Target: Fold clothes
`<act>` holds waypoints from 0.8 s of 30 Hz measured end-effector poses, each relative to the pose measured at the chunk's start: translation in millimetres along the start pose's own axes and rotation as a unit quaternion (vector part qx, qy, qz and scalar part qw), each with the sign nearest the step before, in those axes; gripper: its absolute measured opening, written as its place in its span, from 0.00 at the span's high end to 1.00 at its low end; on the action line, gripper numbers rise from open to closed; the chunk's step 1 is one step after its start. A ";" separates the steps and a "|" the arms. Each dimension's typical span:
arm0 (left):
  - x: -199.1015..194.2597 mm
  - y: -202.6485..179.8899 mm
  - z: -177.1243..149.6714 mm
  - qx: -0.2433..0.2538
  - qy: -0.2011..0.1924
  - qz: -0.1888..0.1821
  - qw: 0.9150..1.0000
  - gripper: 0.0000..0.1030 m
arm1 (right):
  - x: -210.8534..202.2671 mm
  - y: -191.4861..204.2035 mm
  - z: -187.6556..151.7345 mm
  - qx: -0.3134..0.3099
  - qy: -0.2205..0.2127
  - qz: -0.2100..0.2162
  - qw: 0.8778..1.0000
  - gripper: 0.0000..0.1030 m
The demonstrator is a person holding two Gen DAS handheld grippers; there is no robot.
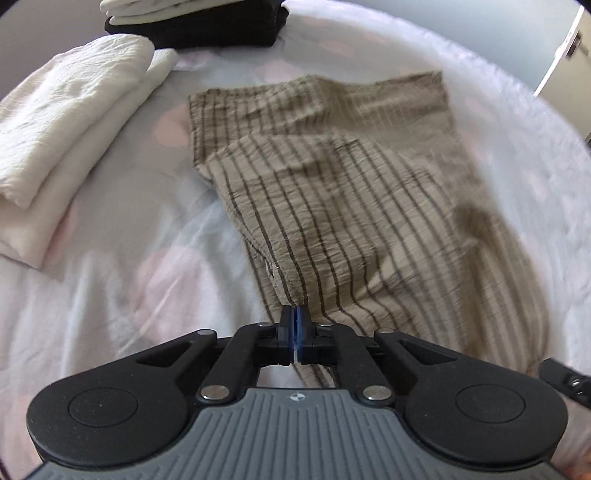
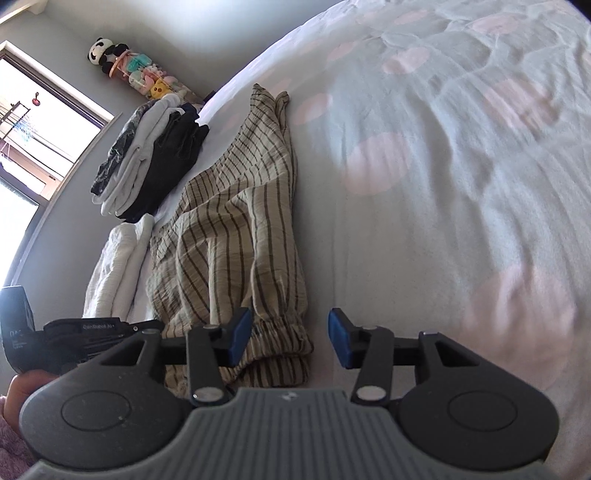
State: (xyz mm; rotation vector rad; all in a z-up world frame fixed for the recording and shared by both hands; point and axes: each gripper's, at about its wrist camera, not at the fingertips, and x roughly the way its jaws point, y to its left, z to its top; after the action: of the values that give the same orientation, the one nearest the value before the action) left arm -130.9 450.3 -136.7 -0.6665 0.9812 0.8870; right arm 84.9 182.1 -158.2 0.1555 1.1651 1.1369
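Note:
Beige trousers with dark stripes (image 1: pixel 332 192) lie on the bed, partly folded over themselves. My left gripper (image 1: pixel 295 317) is shut on the near edge of the trousers and lifts it slightly. In the right wrist view the trousers (image 2: pixel 229 229) stretch away from me, with an elastic cuff (image 2: pixel 280 343) lying between my fingers. My right gripper (image 2: pixel 288 339) is open, just above that cuff, holding nothing. The left gripper (image 2: pixel 85 332) also shows at the left edge of the right wrist view.
A folded white garment (image 1: pixel 66 125) lies left of the trousers. A stack of folded black and white clothes (image 1: pixel 207 22) sits behind it, also in the right wrist view (image 2: pixel 147 158). The bed sheet (image 2: pixel 461 166) is pale with pink spots. Plush toys (image 2: pixel 129 66) and a window (image 2: pixel 33 140) stand beyond the bed.

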 end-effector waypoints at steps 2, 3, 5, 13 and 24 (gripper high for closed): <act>8.8 1.5 0.2 -0.003 0.012 0.004 1.000 0.98 | 6.1 -2.3 -2.0 0.001 0.016 -0.023 1.000 0.52; 10.4 1.4 0.2 -0.002 0.013 0.006 1.000 0.98 | 8.5 -3.7 -2.6 0.003 0.021 -0.026 0.999 0.52; 8.3 0.4 -0.7 0.002 0.009 0.010 1.000 0.97 | 10.1 -4.5 -2.5 0.002 0.022 -0.024 0.999 0.52; -43.8 1.4 -13.2 0.008 -0.084 -0.005 0.996 0.69 | -11.7 5.1 -5.2 -0.030 -0.019 -0.001 0.999 0.52; -62.1 -72.4 -49.4 0.214 -0.102 -0.122 0.964 0.47 | -23.3 76.3 -8.6 -0.309 -0.020 -0.074 0.948 0.36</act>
State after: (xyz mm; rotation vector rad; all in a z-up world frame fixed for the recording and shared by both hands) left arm -105.6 354.7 -94.7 -0.3092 0.8453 0.4900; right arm 32.1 196.9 -99.7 -0.3839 0.7235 1.3048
